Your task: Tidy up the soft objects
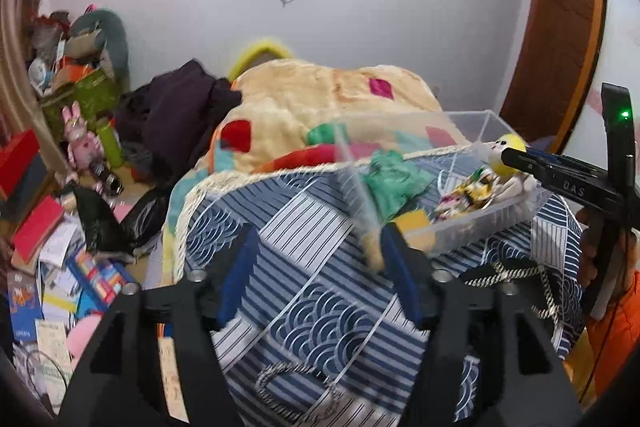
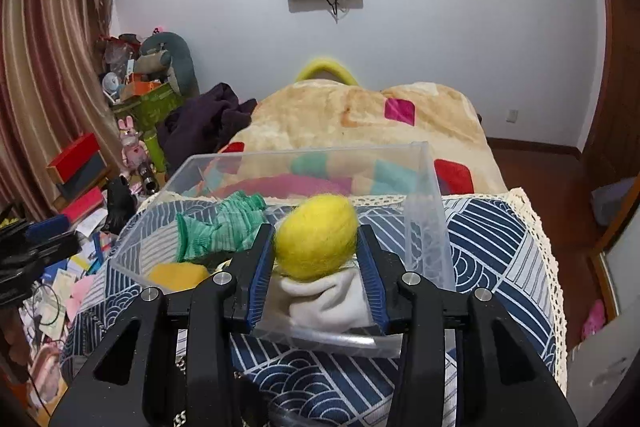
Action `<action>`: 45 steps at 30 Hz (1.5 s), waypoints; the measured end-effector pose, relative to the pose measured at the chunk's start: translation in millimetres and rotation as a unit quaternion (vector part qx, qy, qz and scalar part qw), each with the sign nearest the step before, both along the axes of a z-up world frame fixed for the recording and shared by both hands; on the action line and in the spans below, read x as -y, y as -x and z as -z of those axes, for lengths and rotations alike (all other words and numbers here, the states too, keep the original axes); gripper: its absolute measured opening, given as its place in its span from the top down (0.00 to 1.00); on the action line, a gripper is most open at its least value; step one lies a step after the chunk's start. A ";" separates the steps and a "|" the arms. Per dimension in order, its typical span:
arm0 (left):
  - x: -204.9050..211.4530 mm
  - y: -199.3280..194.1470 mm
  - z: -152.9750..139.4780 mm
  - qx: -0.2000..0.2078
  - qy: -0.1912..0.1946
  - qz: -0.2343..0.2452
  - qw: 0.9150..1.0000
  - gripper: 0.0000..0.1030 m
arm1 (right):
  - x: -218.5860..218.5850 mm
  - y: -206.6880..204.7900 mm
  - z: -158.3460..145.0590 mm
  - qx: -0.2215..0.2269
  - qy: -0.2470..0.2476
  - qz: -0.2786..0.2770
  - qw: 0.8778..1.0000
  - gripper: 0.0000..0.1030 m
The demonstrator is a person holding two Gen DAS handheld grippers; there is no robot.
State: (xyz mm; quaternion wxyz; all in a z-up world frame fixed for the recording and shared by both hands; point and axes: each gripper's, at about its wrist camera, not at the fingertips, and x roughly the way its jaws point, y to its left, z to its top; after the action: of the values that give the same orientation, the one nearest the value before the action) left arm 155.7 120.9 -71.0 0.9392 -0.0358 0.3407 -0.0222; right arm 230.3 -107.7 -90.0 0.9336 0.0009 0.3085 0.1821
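A clear plastic box stands on the blue-and-white patterned cloth on the bed. Inside lie a green knitted cloth, a yellow soft piece and a small patterned item. My right gripper is shut on a plush toy with a yellow head and white body, held just over the box's near side. My left gripper is open with nothing gripped, and its right finger is beside the box's near corner.
A beige blanket with coloured patches covers the far half of the bed, with dark purple clothing at its left. Books, papers and a pink rabbit toy litter the floor at left. Bare wooden floor lies to the right.
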 end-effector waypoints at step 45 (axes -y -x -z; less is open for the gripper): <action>52.7 -52.7 -7.4 -0.017 0.055 0.030 0.998 0.94 | -4.7 82.5 28.6 -0.034 -0.004 -0.072 0.997 0.31</action>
State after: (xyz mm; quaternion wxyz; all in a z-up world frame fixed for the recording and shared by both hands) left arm 208.4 68.2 -63.6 0.9287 -0.0776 0.3563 -0.0680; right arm 147.8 -103.0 -118.7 0.9070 -0.0113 0.3384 0.2504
